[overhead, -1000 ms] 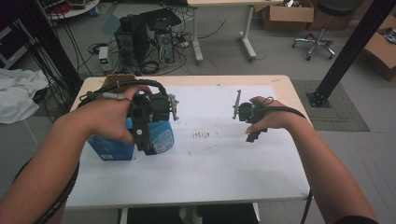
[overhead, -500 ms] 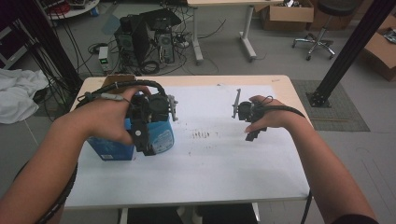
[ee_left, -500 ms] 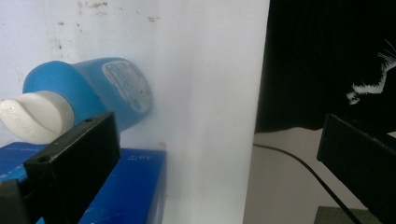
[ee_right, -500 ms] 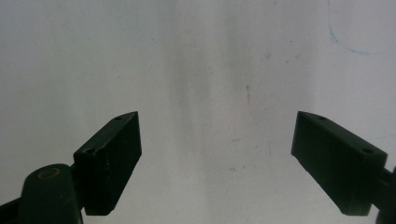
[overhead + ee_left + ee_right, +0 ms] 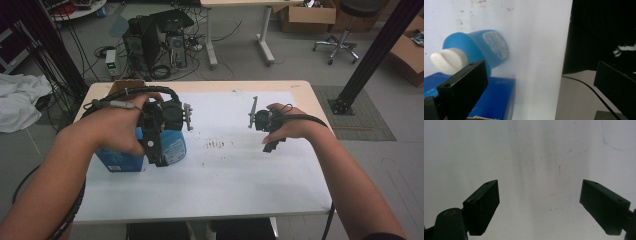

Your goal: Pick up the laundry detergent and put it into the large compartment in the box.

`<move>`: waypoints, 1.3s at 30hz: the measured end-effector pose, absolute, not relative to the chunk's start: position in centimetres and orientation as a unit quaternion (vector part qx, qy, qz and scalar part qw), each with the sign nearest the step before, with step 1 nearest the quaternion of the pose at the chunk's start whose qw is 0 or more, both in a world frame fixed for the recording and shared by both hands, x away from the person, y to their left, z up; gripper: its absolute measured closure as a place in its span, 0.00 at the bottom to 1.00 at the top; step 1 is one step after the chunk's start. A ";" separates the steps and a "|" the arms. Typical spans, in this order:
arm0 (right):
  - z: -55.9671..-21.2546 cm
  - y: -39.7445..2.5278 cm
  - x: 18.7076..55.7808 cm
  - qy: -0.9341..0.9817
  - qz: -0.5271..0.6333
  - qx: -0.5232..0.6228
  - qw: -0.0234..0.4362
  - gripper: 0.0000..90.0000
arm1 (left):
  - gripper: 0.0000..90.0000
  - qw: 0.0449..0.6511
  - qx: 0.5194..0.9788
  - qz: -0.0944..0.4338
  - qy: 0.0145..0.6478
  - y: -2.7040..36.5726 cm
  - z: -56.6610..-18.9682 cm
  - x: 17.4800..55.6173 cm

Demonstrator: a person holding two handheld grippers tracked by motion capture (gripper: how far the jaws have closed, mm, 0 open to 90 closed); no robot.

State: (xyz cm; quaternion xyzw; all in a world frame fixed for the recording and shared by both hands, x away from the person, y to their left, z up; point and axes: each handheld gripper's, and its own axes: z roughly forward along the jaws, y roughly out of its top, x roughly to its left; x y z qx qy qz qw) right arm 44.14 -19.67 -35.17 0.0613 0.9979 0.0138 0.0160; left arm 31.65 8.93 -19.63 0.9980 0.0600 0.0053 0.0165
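Note:
A blue bottle (image 5: pixel 176 148) with a white cap (image 5: pixel 446 60) stands against a blue box (image 5: pixel 117 161) at the table's left. My left gripper (image 5: pixel 161 150) hovers right above them, open. In the left gripper view the bottle (image 5: pixel 482 48) lies just beyond the left jaw, outside the wide gap of the gripper (image 5: pixel 539 90), and the blue box (image 5: pixel 491 97) is beneath it. My right gripper (image 5: pixel 263 131) is held over the bare white table top (image 5: pixel 225 175) at the right. It is open (image 5: pixel 539 205), with nothing between its jaws.
A small cardboard box (image 5: pixel 122 86) sits at the table's back left corner. Dark specks (image 5: pixel 216 145) mark the sheet in the middle. The table's near edge (image 5: pixel 564 75) lies close to the left gripper. Computers and cables (image 5: pixel 160 45) stand on the floor behind.

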 end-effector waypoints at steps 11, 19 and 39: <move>-35.3 -19.2 43.9 0.998 0.011 0.054 0.021 0.18 | 0.00 0.016 0.994 0.017 0.110 9.7 -18.4 33.4; -35.4 -18.8 43.8 0.999 0.011 0.048 0.021 0.19 | 0.00 0.019 0.990 0.010 0.137 10.0 -18.8 34.8; -35.5 -18.7 43.8 0.998 0.013 0.050 0.022 0.18 | 0.00 0.045 0.982 0.007 0.186 12.2 -21.3 37.8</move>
